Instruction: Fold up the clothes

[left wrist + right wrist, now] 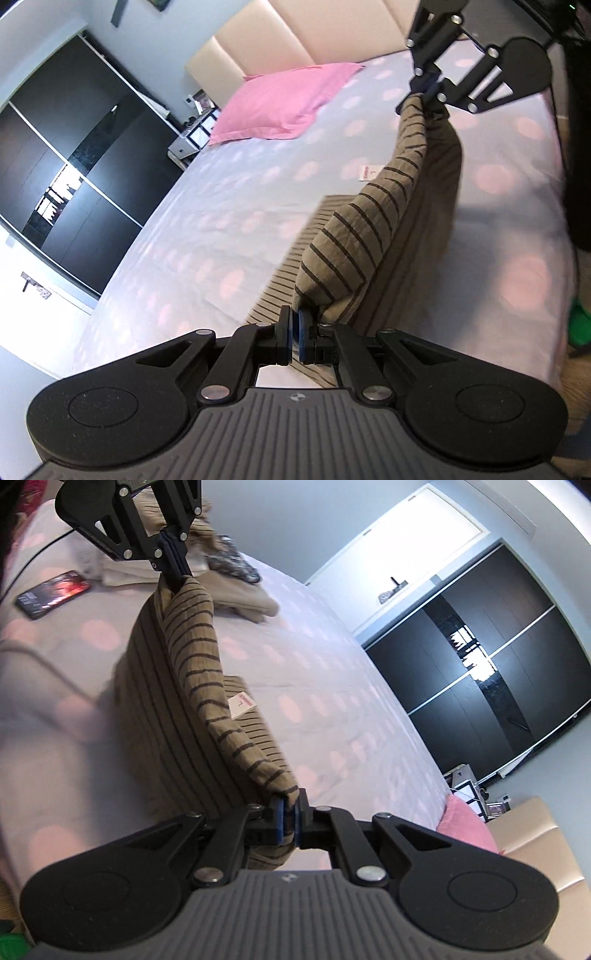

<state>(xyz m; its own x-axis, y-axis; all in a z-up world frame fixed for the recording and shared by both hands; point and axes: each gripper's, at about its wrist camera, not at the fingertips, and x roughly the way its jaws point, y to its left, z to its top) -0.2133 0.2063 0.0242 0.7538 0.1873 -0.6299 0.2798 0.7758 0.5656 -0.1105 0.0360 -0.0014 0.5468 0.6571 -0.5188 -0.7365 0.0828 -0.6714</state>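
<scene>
Olive-brown fabric with thin dark stripes, a garment (354, 236), hung stretched between both tools above the bed. Left wrist view: left gripper (294, 338) at bottom centre, jaws pinched tight on one corner of the cloth, blue pads nearly meeting. Right gripper (430, 86) seen at top right, jaws closed on the opposite corner. The lifted edge sagged between them; the lower part of the garment lay flat on the pale lilac bedsheet with pink dots (229, 192). White size label (368, 172) visible on the flat part. Pink rectangular pillow (284, 101) lay near the beige padded headboard (303, 37). Dark sliding wardrobe (62, 162) at left.

Right wrist view: right gripper (289, 821) at bottom centre, jaws clamped on the cloth corner, fabric bunched between the pads. Left gripper (173, 559) at top, jaws shut on the far corner. Black smartphone with lit screen (53, 594) lay on the sheet at upper left. Beige folded clothing pile (240, 594) sat beyond the left tool.
</scene>
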